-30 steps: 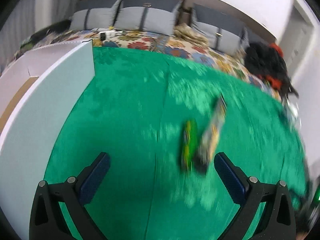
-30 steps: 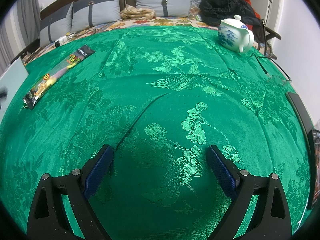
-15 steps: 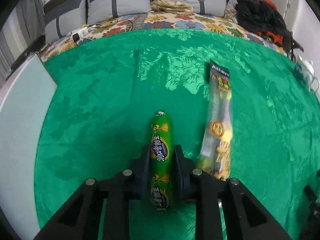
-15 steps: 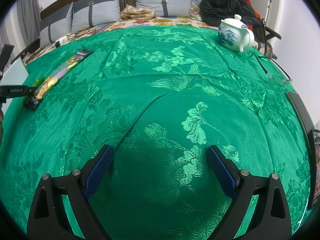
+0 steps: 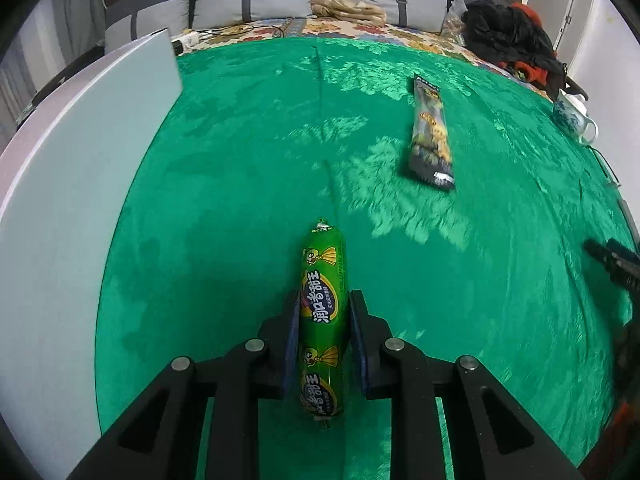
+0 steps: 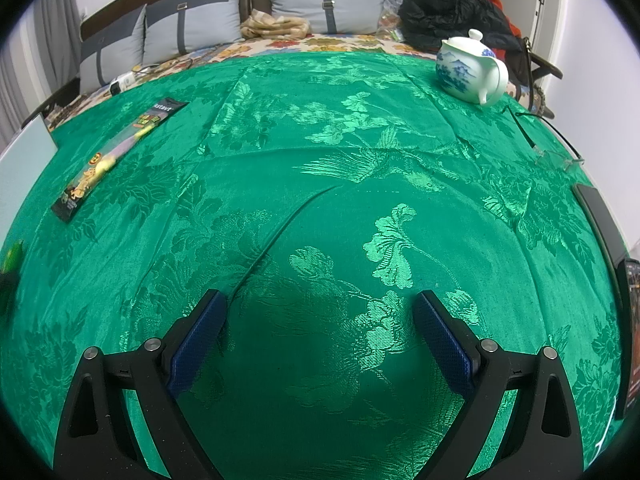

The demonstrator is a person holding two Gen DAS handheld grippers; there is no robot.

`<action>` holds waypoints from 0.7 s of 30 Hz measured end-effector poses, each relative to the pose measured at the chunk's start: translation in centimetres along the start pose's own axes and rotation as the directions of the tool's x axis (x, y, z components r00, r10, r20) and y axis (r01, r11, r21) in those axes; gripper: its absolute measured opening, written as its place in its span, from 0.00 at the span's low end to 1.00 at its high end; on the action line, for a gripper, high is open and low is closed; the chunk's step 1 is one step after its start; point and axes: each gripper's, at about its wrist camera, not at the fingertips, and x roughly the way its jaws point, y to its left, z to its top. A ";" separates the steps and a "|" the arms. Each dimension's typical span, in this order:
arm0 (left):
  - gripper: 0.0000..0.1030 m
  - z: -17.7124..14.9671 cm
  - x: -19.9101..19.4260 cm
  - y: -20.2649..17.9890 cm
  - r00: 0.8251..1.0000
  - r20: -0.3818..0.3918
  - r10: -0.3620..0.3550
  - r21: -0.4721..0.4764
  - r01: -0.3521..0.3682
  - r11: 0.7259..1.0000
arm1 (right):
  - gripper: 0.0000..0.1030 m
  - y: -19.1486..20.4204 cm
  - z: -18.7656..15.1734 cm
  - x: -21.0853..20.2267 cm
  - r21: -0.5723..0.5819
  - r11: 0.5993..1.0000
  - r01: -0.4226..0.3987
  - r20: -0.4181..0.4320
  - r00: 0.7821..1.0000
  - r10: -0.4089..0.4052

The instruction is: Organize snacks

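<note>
Since a second ago our left gripper (image 5: 323, 320) has swung from open jaws above bare cloth to a grip on the green plastic-wrapped sausage stick with yellow print (image 5: 323, 300), and the long dark snack packet with yellow print (image 5: 431, 132), then just beside that sausage, now lies well apart from it, further toward the far edge of the green brocade tablecloth (image 5: 240, 160). We see both blue pads pressed against the sausage's sides about its middle, its crimped tip pointing away from us, over the cloth near the near edge; whether it touches the cloth we cannot tell. A pale flat board (image 5: 80, 168) stands along the left edge. Our right gripper (image 6: 320, 332) has kept its place, its fingers (image 6: 200, 332) spread wide with nothing between them, over the flowered weave near the near edge. From that side the snack packet (image 6: 116, 156) lies toward the far left corner, and a white teapot with blue painting (image 6: 470, 68) stands at the far right corner.
</note>
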 end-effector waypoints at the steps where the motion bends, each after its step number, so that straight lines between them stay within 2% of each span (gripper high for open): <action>1: 0.27 -0.3 -0.1 0.1 1.000 0.021 0.001 -0.002 -0.001 1.000 | 0.94 0.0 0.0 0.0 0.000 1.000 0.000 0.000 1.000 0.000; 2: 0.42 -0.4 -0.1 0.2 0.999 0.033 0.004 -0.001 -0.004 1.000 | 0.94 0.0 0.0 0.0 0.000 1.000 0.000 0.000 1.000 0.000; 3: 0.63 -0.5 0.1 0.2 0.999 0.040 0.019 -0.003 -0.018 1.000 | 0.94 0.0 0.0 0.0 0.000 1.000 0.000 0.000 1.000 0.000; 5: 0.78 -0.8 0.4 0.4 0.997 0.053 0.057 -0.007 -0.056 0.998 | 0.94 0.0 0.0 0.0 0.000 1.000 0.000 0.000 1.000 0.000; 9: 0.89 -1.4 0.8 1.0 0.993 0.089 0.079 -0.035 -0.076 0.996 | 0.94 0.0 0.0 0.0 0.000 1.000 -0.001 0.000 1.000 0.001; 13: 0.99 -1.3 1.1 1.4 0.991 0.090 0.098 -0.061 -0.093 0.994 | 0.94 0.0 0.0 0.0 0.002 1.000 -0.003 0.000 1.000 0.003; 21: 1.00 -0.9 1.4 1.6 0.992 0.085 0.097 -0.066 -0.091 0.994 | 0.94 0.0 0.0 0.0 0.002 1.000 -0.003 0.000 1.000 0.003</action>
